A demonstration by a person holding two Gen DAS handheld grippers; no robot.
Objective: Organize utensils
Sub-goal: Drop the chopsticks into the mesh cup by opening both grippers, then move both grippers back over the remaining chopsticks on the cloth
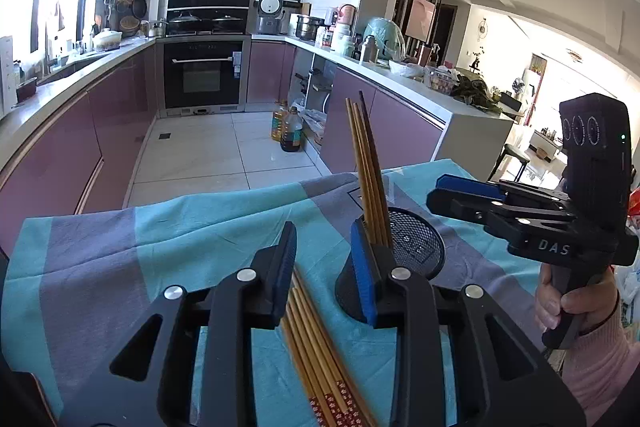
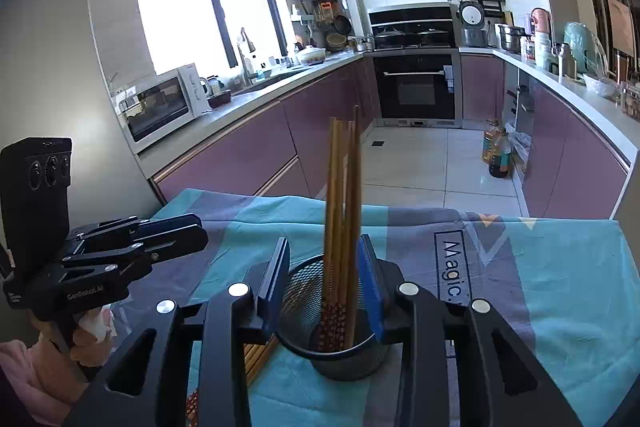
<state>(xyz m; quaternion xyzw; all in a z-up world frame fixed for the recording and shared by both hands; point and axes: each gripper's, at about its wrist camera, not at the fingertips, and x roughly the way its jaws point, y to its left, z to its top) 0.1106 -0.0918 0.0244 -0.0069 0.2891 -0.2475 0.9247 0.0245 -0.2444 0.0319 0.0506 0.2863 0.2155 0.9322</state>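
Observation:
A black mesh holder (image 1: 416, 247) stands on the blue and grey cloth (image 1: 120, 247) with several wooden chopsticks (image 1: 370, 179) upright in it. More chopsticks (image 1: 320, 351) lie flat on the cloth between the fingers of my open, empty left gripper (image 1: 324, 275). In the right wrist view my right gripper (image 2: 326, 291) is open, its jaws on either side of the holder (image 2: 304, 295) and the standing chopsticks (image 2: 340, 203), not pressing them. The flat chopsticks (image 2: 258, 357) show at its lower left. Each gripper shows in the other's view, the right (image 1: 468, 195) and the left (image 2: 172, 231).
The cloth covers a table whose far edge (image 2: 400, 211) drops to a tiled kitchen floor. Purple cabinets run along both sides, an oven (image 1: 202, 75) at the back. Oil bottles (image 1: 290, 129) stand on the floor by the right counter.

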